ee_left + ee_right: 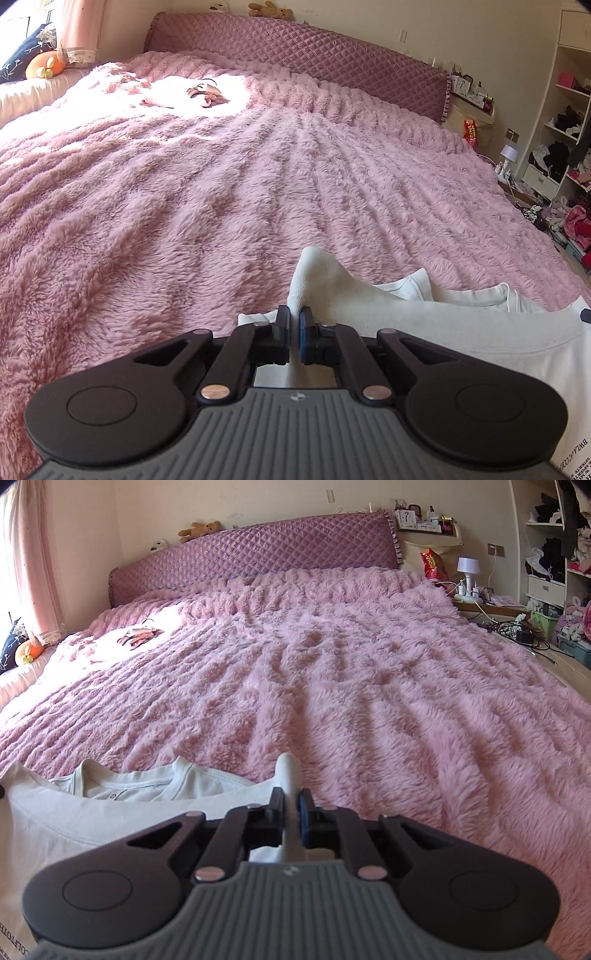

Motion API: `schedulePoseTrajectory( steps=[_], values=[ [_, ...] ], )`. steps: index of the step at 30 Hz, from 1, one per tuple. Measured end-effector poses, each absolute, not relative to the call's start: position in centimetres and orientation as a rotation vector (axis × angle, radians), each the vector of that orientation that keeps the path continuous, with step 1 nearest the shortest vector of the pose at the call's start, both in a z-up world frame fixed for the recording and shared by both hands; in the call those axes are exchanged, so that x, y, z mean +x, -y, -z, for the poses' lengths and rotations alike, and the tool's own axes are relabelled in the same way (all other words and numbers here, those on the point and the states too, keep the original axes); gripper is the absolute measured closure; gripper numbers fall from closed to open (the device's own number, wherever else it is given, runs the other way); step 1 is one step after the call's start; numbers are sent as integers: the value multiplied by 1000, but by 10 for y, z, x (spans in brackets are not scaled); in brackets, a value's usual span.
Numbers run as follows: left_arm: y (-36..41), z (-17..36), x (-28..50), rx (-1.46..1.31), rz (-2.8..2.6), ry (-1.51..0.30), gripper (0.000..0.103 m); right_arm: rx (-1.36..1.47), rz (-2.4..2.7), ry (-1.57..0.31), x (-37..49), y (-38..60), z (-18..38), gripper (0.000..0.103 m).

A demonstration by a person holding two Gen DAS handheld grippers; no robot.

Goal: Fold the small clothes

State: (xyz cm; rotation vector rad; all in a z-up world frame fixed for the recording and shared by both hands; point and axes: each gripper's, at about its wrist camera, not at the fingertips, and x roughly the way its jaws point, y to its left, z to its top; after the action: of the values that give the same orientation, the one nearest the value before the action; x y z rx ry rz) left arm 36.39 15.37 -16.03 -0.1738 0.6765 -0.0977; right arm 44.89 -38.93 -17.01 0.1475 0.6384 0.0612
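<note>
Left wrist view: white cotton T-shirt (461, 332) lies across the fluffy pink bed blanket (221, 203), neckline facing the headboard; left gripper (294, 332) fingers pinched tight on a raised fold.
Right wrist view: right gripper (291, 814) fingers clamped on the shirt's (110, 812) other raised fold.

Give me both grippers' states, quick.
Left gripper: shut on the white shirt.
Right gripper: shut on the white shirt.
</note>
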Motion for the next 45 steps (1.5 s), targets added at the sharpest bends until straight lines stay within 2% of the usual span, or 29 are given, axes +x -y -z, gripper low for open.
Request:
schedulePoseTrajectory(
  steps=[3, 4, 5, 6, 7, 9, 10, 11, 15, 20, 22, 25, 28, 37, 39, 41, 43, 45],
  values=[
    [-147, 172, 374, -151, 47, -745, 98, 137, -4, -680, 458, 381, 184, 100],
    [-142, 180, 378, -114, 22, -777, 97, 127, 24, -702, 459, 378, 191, 96],
    [-138, 184, 380, -87, 3, -786, 87, 105, 46, -705, 458, 375, 197, 90],
    [-134, 189, 379, -54, -23, -782, 86, 89, 64, -705, 457, 372, 200, 79],
    [-132, 190, 377, -48, -27, -773, 86, 83, 76, -698, 453, 372, 202, 73],
    [-136, 183, 368, -88, -15, -745, 81, 128, 70, -652, 438, 380, 195, 70],
    [-142, 178, 360, -122, 21, -726, 73, 171, 48, -633, 428, 388, 190, 70],
    [-149, 172, 350, -148, 62, -709, 69, 214, 10, -620, 417, 397, 184, 70],
    [-180, 151, 299, -198, 221, -673, 69, 268, -158, -621, 357, 422, 163, 70],
    [-214, 140, 225, -238, 340, -680, 69, 241, -272, -689, 277, 430, 156, 67],
    [-223, 143, 209, -238, 342, -701, 68, 234, -289, -709, 252, 428, 158, 62],
    [-231, 155, 201, -255, 330, -768, 68, 211, -305, -744, 227, 420, 164, 60],
    [-231, 166, 201, -274, 340, -796, 68, 208, -281, -756, 215, 416, 172, 54],
    [-209, 187, 208, -282, 427, -837, 69, 266, -215, -776, 225, 420, 182, 51],
    [-206, 188, 202, -275, 463, -810, 94, 265, -218, -781, 227, 419, 183, 51],
    [-202, 187, 199, -246, 482, -792, 96, 260, -225, -785, 230, 417, 184, 51],
    [-199, 187, 196, -228, 484, -787, 96, 253, -219, -783, 233, 415, 185, 45],
    [-200, 186, 194, -241, 479, -778, 96, 262, -217, -780, 235, 414, 187, 45]
  ],
)
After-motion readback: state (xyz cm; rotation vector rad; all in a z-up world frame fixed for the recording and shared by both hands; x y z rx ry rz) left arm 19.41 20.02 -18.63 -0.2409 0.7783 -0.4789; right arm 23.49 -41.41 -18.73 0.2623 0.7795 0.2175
